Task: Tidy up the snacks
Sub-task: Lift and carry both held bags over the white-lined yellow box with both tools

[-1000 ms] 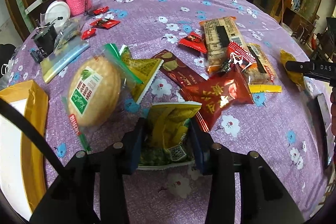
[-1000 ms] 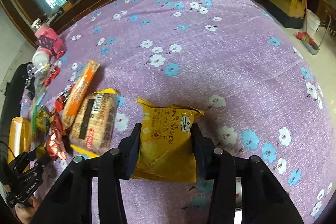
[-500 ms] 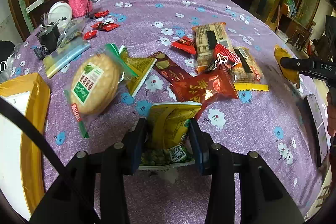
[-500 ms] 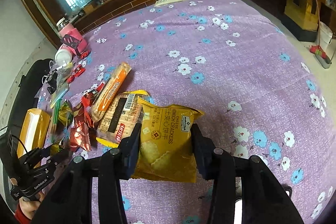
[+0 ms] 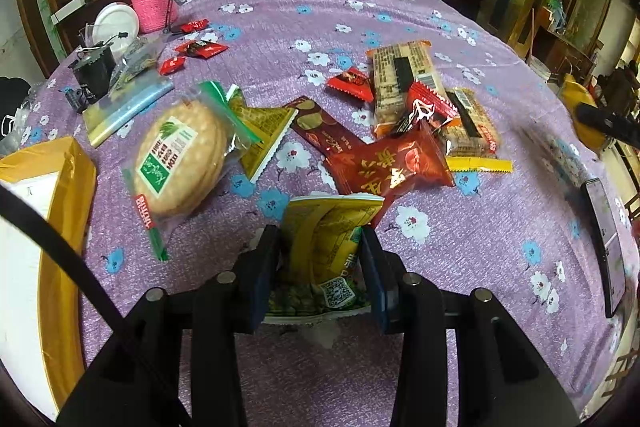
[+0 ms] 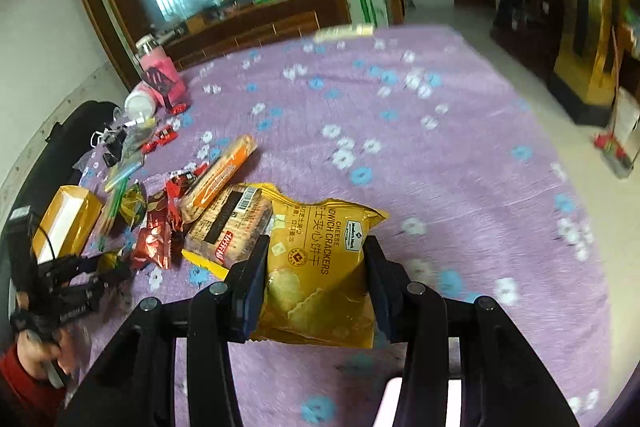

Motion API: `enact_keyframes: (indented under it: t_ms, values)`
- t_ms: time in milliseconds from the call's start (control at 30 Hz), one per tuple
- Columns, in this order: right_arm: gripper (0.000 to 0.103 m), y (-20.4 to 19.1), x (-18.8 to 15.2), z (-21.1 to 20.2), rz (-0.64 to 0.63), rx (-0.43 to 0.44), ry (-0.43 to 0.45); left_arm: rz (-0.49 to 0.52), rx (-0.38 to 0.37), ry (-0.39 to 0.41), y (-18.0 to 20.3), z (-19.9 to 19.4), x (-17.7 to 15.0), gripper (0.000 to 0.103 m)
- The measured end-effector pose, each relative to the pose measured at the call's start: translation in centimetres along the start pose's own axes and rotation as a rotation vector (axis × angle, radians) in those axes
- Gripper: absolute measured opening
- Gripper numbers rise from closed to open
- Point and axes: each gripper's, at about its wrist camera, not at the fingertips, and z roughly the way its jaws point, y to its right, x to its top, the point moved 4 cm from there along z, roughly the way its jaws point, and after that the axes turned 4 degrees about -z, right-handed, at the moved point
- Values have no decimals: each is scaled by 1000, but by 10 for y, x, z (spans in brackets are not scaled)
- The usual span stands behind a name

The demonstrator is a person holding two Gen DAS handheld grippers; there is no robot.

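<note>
The left gripper (image 5: 320,263) pinches a yellow-green snack packet (image 5: 326,251) between its 2 fingers, narrowly parted, pads pressed on both sides of the packet, at the near edge of the snack pile on the purple flowered tablecloth (image 5: 500,227). The right gripper (image 6: 316,267) clamps a yellow cheese cracker bag (image 6: 320,259) the same way, just right of the biscuit packs (image 6: 230,223).
</note>
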Motion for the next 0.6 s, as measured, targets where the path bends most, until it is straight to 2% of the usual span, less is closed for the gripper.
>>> enact_keyframes:
  t_ms: [167,333,600]
  values:
    - [45,3,-19,-37,-42,12,66,5,-10,11,5,-4,2,42]
    - [45,0,-46,-64,-16,86,127,8,-16,14,8,-5,-2,42]
    - [45,-7,-60,-70,19,204,187,10,-11,14,9,-5,-4,42]
